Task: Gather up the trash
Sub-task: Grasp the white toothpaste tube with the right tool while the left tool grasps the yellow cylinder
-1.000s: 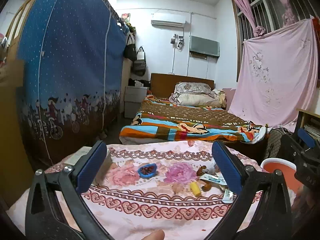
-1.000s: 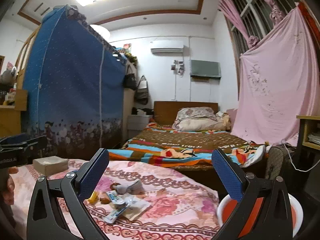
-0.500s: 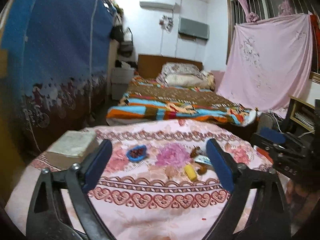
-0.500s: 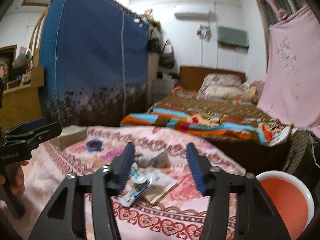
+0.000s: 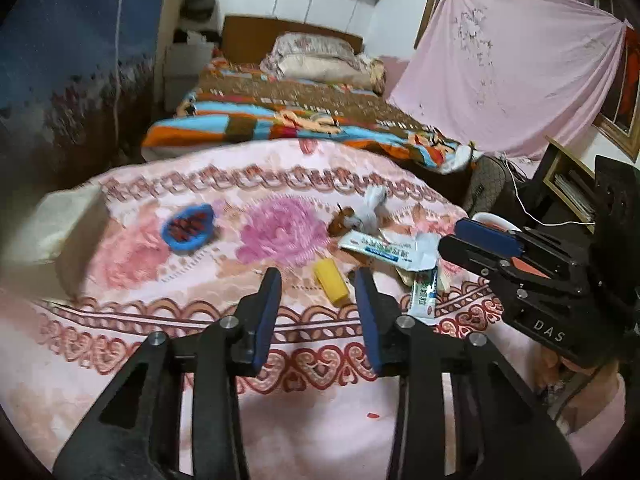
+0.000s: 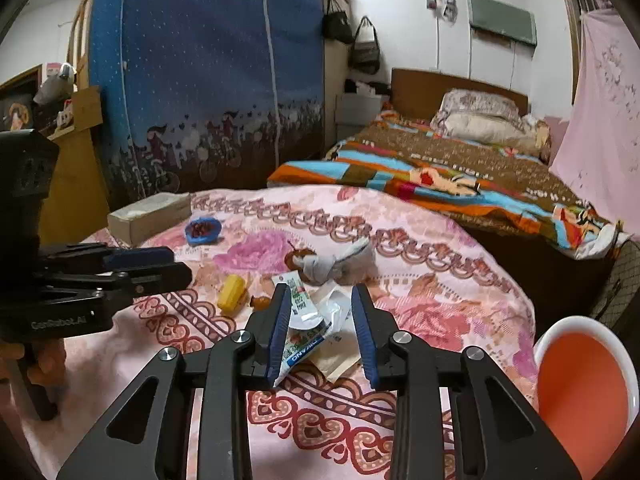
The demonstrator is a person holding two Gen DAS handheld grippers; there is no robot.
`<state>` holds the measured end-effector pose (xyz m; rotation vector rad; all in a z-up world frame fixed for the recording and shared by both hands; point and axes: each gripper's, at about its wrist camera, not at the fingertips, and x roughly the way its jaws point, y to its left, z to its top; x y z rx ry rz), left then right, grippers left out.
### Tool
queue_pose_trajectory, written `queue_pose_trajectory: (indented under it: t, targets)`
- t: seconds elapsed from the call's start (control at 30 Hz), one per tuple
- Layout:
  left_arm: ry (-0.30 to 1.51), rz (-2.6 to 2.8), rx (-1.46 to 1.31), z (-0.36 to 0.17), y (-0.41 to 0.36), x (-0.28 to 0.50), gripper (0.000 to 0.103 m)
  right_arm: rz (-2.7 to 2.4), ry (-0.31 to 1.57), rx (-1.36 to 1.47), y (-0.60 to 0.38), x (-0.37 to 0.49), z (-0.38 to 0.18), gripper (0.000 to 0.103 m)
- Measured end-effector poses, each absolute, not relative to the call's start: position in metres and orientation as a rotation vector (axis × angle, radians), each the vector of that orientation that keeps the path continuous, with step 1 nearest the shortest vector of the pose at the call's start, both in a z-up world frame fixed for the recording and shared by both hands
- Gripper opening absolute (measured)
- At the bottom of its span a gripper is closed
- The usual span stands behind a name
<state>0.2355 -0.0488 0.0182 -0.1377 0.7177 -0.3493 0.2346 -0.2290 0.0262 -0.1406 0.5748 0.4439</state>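
Trash lies on a table under a pink flowered cloth (image 5: 304, 408): a yellow tube-shaped piece (image 5: 330, 286), flat printed wrappers (image 5: 380, 248), a crumpled tissue (image 5: 370, 208) and a brown scrap (image 5: 342, 218). My left gripper (image 5: 318, 276) hovers just short of the yellow piece, its jaws closing with nothing pressed between them. My right gripper (image 6: 320, 292) hangs over the wrappers (image 6: 304, 344), jaws closing, with the pads not touching them. The yellow piece (image 6: 231, 292) and the tissue (image 6: 340, 262) lie to its left and ahead.
An orange bin with a white rim (image 6: 580, 380) stands low beside the table's right edge. A blue dish of red bits (image 5: 188, 228) and a tissue box (image 6: 150, 216) sit far left. Beyond are a bed (image 6: 440, 168) and a blue fabric wardrobe (image 6: 200, 80).
Both grippers have tipped downward and moved in over the table toward the trash. Their jaws have narrowed from wide open to a small gap.
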Motion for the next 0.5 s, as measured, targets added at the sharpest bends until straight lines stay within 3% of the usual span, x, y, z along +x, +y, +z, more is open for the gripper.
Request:
queue_pose_trajectory:
  t: [0.5]
  targets:
    - [0.875,-0.361,-0.179,-0.002,-0.065,0.269,0.006,0.466,0.656,-0.129,-0.228,0.246,0.017,0.028]
